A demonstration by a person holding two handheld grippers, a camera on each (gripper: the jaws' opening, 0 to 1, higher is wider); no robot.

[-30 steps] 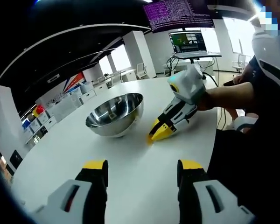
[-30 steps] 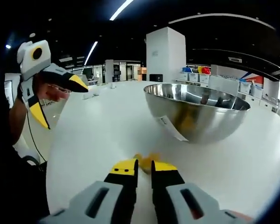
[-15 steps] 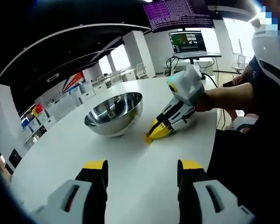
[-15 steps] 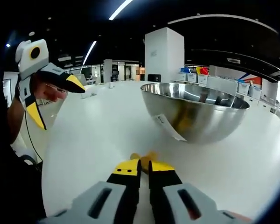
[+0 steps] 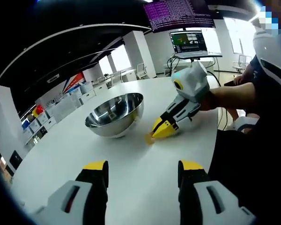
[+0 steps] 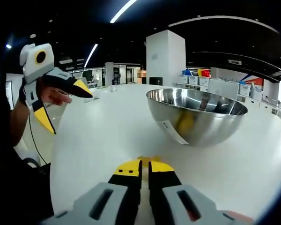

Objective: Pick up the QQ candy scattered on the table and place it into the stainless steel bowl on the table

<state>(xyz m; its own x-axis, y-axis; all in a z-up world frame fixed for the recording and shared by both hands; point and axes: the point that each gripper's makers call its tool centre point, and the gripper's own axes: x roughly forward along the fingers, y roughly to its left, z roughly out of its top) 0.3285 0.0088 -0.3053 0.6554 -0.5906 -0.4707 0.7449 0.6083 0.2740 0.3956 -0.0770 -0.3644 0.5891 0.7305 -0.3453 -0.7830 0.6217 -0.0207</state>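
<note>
A stainless steel bowl (image 5: pixel 114 115) stands on the white table (image 5: pixel 131 187); in the right gripper view the bowl (image 6: pixel 196 115) is just ahead and to the right, with a white label on its side. My right gripper (image 6: pixel 145 166) is low over the table, shut on a yellow QQ candy (image 6: pixel 145 160) that peeks out past its tips. From the left gripper view the right gripper (image 5: pixel 155 135) points down beside the bowl, the candy (image 5: pixel 150 139) at its tip. My left gripper (image 5: pixel 144 168) is open and holds nothing; it hovers as the left gripper (image 6: pixel 71 114) at upper left.
A person's arm (image 5: pixel 229 96) and body fill the right side near the table's edge. A laptop on a stand (image 5: pixel 189 43) sits beyond the table. A white column (image 6: pixel 166 56) and shelves with coloured bins (image 6: pixel 225 82) lie far behind.
My right gripper's jaws have closed from a narrow gap onto the yellow candy, which now shows less. The right gripper has shifted slightly away from the bowl. My left gripper stays open.
</note>
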